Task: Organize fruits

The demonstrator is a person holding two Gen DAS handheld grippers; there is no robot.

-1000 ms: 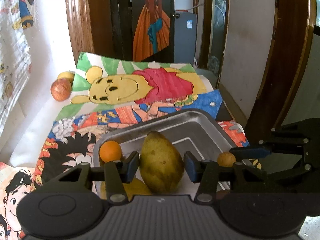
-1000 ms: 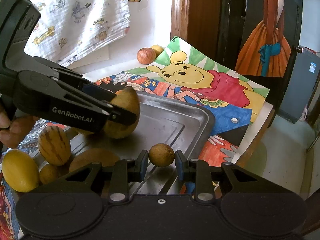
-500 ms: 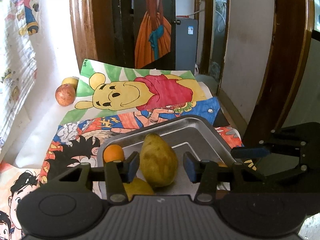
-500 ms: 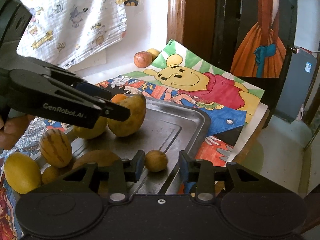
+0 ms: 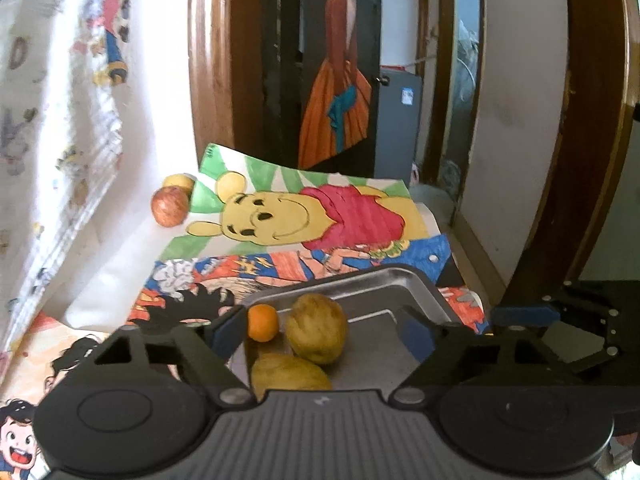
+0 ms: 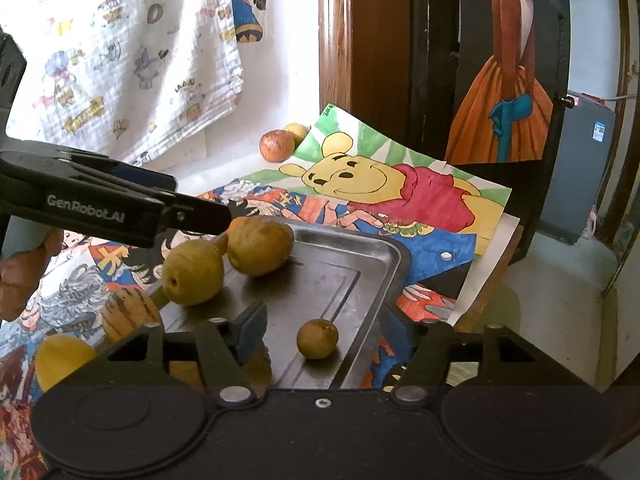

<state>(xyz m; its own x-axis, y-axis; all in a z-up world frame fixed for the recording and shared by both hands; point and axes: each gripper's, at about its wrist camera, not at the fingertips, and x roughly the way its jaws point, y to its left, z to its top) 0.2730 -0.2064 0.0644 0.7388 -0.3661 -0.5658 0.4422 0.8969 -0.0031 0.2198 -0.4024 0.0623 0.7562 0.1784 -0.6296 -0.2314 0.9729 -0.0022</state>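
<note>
My left gripper (image 5: 322,332) stands open, raised just behind a large yellow-green fruit (image 5: 318,328) that lies free on the metal tray (image 5: 400,276). A small orange (image 5: 263,322) and a second yellow-green fruit (image 5: 288,372) lie beside it. In the right wrist view my right gripper (image 6: 322,334) is open, with a small round brown fruit (image 6: 317,338) resting on the tray (image 6: 360,248) between its fingers, untouched. The two big fruits (image 6: 260,246) (image 6: 193,272) lie at the tray's far left, under the left gripper (image 6: 180,200).
A red apple (image 6: 277,145) and a yellow fruit (image 6: 296,131) sit far back by the wall. A striped melon (image 6: 128,314) and a yellow fruit (image 6: 64,360) lie left of the tray. Cartoon drawings cover the table; its edge drops off on the right.
Both grippers opened and drew back. The left let go of the large yellow-green fruit, the right let go of the small brown fruit; both fruits now rest on the tray.
</note>
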